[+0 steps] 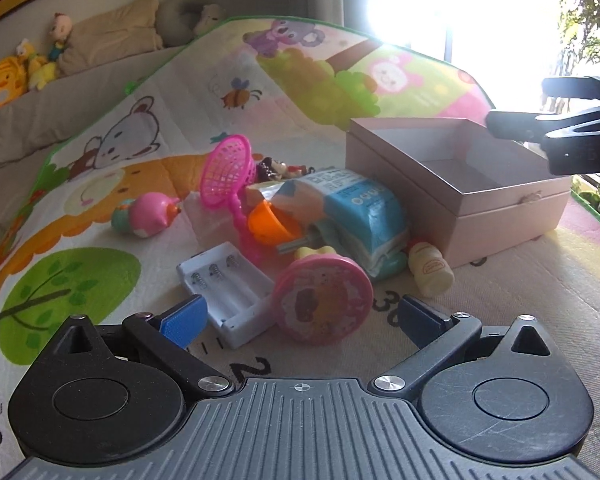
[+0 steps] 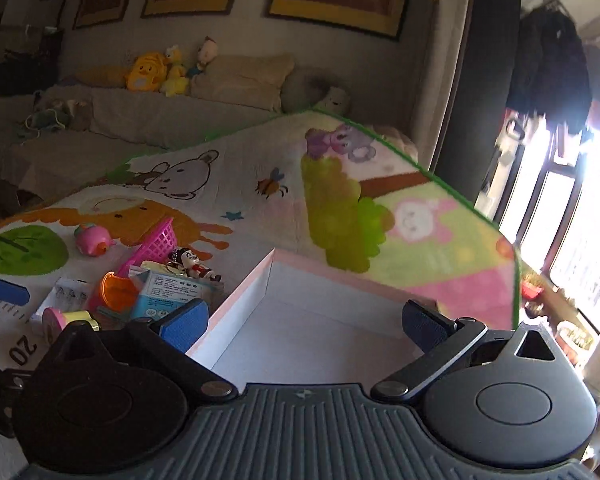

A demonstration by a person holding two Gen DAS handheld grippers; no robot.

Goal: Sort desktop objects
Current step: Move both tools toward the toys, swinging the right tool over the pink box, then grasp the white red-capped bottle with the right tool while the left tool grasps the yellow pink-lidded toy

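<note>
The left gripper (image 1: pixel 300 320), jaws spread and empty, faces a round pink plastic toy (image 1: pixel 323 300) and a white plastic battery holder (image 1: pixel 228 290) on the cartoon-printed play mat (image 1: pixel 100 168). The right gripper (image 2: pixel 306 320), jaws also apart and empty, hangs over the open pale pink cardboard box (image 2: pixel 300 320) near the mat's right edge, beside the toy pile.

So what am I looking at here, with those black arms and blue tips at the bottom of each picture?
Those are two hand-held grabbers, one in each of a person's hands; there is no robot. Each carries a camera looking forward along its two blue-tipped fingers. One picture is from the left gripper, the other from the right gripper. Both are open and hold nothing. The left one faces a pile of toys on a cartoon play mat: a pink round toy, a white battery holder, a pink net scoop, an orange cup, a blue wipes pack and a small bottle. The right one hovers over an open pink box, which looks empty.
</note>
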